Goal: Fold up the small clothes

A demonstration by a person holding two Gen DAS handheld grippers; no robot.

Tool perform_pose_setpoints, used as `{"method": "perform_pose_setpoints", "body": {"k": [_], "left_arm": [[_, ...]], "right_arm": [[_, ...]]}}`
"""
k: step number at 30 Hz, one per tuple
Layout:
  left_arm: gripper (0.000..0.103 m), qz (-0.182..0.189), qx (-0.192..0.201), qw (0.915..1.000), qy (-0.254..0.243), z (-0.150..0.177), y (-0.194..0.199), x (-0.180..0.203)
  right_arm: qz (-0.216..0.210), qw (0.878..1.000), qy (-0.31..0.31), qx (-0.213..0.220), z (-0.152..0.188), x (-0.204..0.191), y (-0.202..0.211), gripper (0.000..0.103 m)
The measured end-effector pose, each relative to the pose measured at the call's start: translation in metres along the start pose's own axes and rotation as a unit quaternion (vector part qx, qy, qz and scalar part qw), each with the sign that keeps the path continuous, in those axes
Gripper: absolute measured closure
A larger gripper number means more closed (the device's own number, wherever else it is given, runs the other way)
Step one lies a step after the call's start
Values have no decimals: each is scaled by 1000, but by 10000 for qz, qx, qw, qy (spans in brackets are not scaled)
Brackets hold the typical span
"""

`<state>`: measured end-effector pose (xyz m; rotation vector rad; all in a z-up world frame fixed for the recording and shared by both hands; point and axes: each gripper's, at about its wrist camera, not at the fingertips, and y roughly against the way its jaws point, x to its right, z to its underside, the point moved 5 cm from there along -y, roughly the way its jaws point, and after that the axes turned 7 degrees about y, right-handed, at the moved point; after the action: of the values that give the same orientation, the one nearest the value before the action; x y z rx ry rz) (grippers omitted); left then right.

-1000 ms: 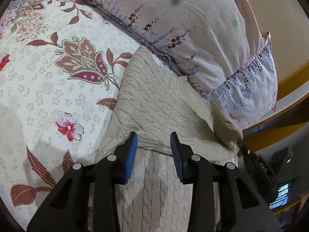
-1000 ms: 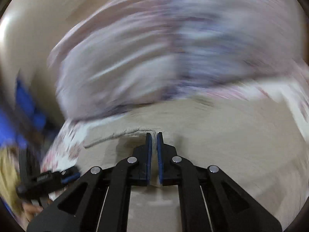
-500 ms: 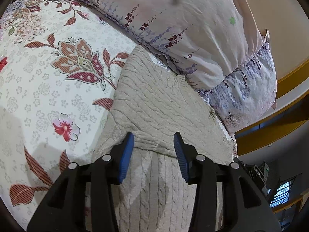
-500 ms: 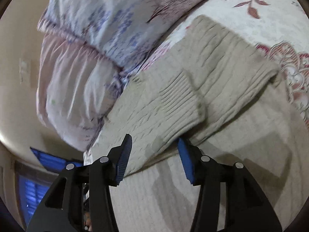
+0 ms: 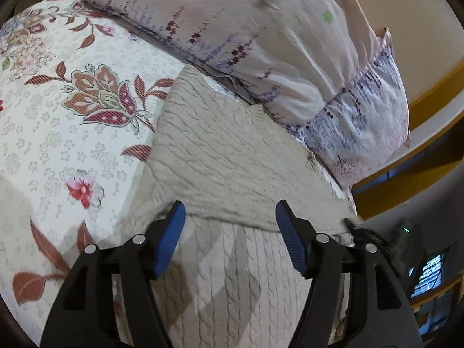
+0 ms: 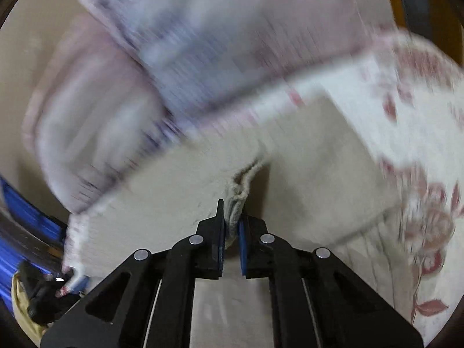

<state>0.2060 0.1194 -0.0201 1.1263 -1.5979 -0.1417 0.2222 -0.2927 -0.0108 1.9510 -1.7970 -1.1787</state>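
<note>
- Sweater [image 5: 220, 156], beige cable knit, lies on the flowered bedspread [image 5: 52, 145], far edge tucked against the pillow [image 5: 261, 43]. In the left view a folded flap crosses the middle, its edge running left to right just beyond my left tongs.
- Left tongs [image 5: 230, 223]: jaws opening right now, well apart, nothing pinched. They hover over the knit at the flap edge; the fabric below sits between them but the pads aren't pressing on it.
- Right tongs [image 6: 230, 220]: clamped down on a bunched ridge of the sweater's edge [image 6: 240, 191], fabric squeezed between the blue pads. View is badly blurred, so I can't tell which part (sleeve, hem) it is.
- Step, as I read it: mid-fold. Left has let go of its bit, right has a fresh pinch for the next flap. Maybe halfway thru, can't tell for sure.
- Next move, imo: I carry the pinched edge up and across the body of the sweater, lay it flat, then release. Needs a lift high enough not to drag the lower layer.
- Left should stay clear or press the flap down so it doesn't slide.
- Risk: thick knit slips out of a narrow pinch, or the flap already laid gets pulled crooked.
</note>
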Motion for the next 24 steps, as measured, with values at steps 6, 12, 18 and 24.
{"method": "perform_pose_setpoints", "body": {"k": [6, 12, 18, 24], "left_arm": [[37, -11, 205, 9986, -482, 16, 41, 3], [36, -84, 156, 9993, -333, 35, 72, -21], [39, 77, -258, 9996, 35, 67, 78, -44], [49, 347, -395, 9984, 206, 93, 84, -44]], "right_arm": [[-99, 9998, -134, 149, 9, 14, 39, 54], [-156, 9998, 78, 14, 29, 40, 90, 54], [-222, 9987, -79, -444, 66, 71, 124, 54], [-523, 9948, -195, -850, 101, 76, 130, 59]]}}
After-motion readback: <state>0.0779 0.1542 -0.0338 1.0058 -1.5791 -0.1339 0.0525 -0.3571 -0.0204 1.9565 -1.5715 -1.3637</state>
